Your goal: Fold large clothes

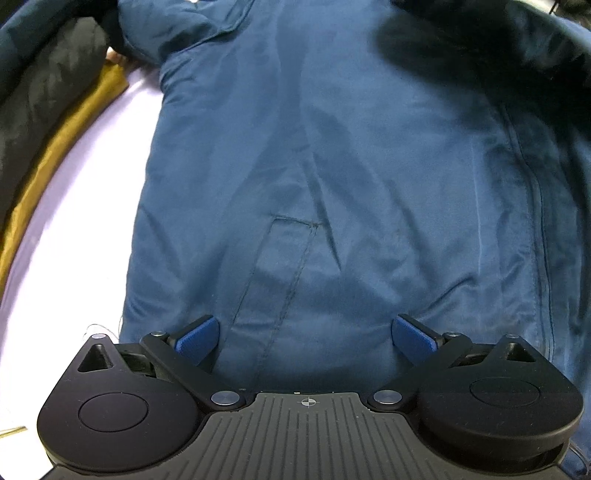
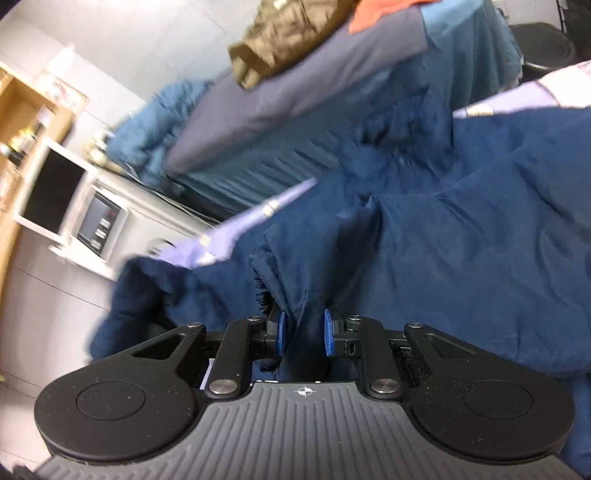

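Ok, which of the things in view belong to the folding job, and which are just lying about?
Job:
- blue jacket
- right claw, clamped on a bunch of its fabric
- left claw, open above it

Lying about:
- mustard cloth
- black garment
- olive garment
- orange cloth

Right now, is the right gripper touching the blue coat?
Touching. The right wrist view shows the right gripper with both pads pinching a bunched fold of the blue coat.

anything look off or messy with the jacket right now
Nothing damaged. The jacket lies mostly flat under the open left tool, but the part pinched in the right tool is bunched and crumpled, not yet folded flat.
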The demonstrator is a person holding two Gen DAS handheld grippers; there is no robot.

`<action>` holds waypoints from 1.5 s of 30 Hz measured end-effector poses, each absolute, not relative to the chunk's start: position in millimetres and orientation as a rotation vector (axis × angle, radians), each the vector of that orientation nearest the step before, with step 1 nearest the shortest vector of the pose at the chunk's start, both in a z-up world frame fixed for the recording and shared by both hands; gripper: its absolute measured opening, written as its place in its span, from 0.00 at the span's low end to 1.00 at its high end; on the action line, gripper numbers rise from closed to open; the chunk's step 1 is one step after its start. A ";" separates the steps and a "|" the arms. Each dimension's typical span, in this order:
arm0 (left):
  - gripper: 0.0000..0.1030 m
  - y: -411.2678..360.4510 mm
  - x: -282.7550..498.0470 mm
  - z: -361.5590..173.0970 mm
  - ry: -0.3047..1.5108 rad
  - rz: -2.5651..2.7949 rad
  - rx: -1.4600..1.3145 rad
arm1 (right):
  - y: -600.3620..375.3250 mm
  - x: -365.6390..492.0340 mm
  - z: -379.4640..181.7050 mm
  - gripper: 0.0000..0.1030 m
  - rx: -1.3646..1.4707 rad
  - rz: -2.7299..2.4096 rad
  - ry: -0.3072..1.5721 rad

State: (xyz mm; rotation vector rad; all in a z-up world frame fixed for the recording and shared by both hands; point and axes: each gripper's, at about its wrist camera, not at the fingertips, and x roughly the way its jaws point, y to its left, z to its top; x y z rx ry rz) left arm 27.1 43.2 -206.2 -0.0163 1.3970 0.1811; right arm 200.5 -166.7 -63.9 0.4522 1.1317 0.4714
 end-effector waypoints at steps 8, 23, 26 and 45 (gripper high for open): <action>1.00 55.3 25.7 -201.5 1.371 0.193 -0.021 | -156.0 185.7 -117.0 0.67 0.273 0.426 1.213; 1.00 -2.4 132.8 -110.5 0.942 -0.028 -0.002 | -277.6 161.4 -76.6 0.87 0.022 0.189 0.972; 1.00 -36.9 164.9 -113.3 0.945 -0.121 0.075 | -290.2 165.2 -85.9 0.91 -0.013 0.184 1.004; 1.00 -21.2 231.5 -221.0 1.257 -0.017 0.090 | -278.8 172.9 -168.5 1.00 -0.307 0.211 1.116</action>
